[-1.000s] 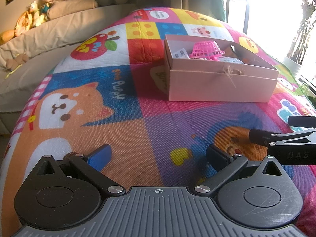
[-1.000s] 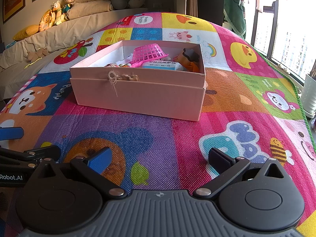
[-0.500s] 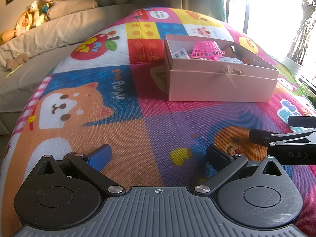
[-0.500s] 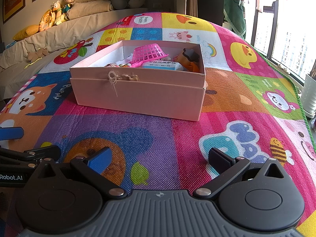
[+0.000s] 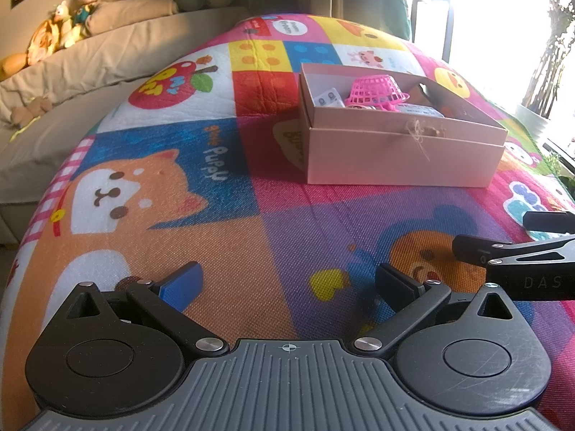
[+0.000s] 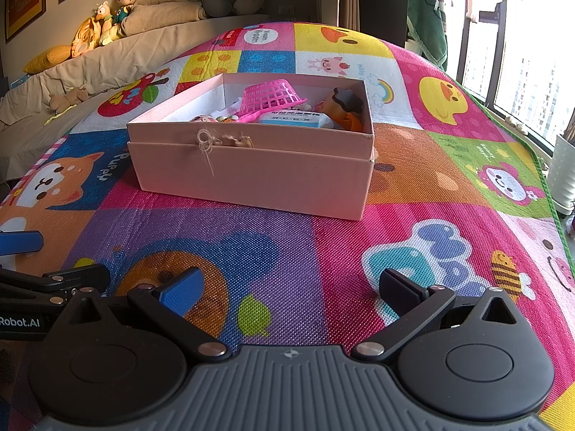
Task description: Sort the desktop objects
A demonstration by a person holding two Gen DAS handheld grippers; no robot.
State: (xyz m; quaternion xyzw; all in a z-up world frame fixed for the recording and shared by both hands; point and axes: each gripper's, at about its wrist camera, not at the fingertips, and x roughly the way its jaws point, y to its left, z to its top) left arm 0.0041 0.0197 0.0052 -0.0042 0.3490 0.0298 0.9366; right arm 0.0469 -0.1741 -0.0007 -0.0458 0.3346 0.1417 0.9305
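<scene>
While both tools hover low over the play mat (image 6: 287, 251), nothing is in hand: the left gripper (image 5: 287, 282) has its jaws spread wide with only mat between them, and the right gripper (image 6: 291, 285) is spread just the same, empty. They sit side by side, near each other, well short of the box.

That pink cardboard box (image 6: 251, 165) sits further along the mat, open-topped, a bit of twine with a small tag dangling on its front wall. Inside, a pink plastic basket (image 6: 269, 97) lies tipped upside down on the heap, a pale blue tissue pack (image 6: 293, 119) lies flat beside it, and an orange toy with a dark top (image 6: 341, 106) sits at the right end. From the left view, a blister pack (image 5: 329, 97) leans in the near corner.

My read: no loose items show on the mat, so the sorting looks close to done, or the next pick comes out of the box. For a clean pick, come in from above, keep the jaws wide, and take the basket by its rim; the mesh looks light and springy, so squeeze gently.
</scene>
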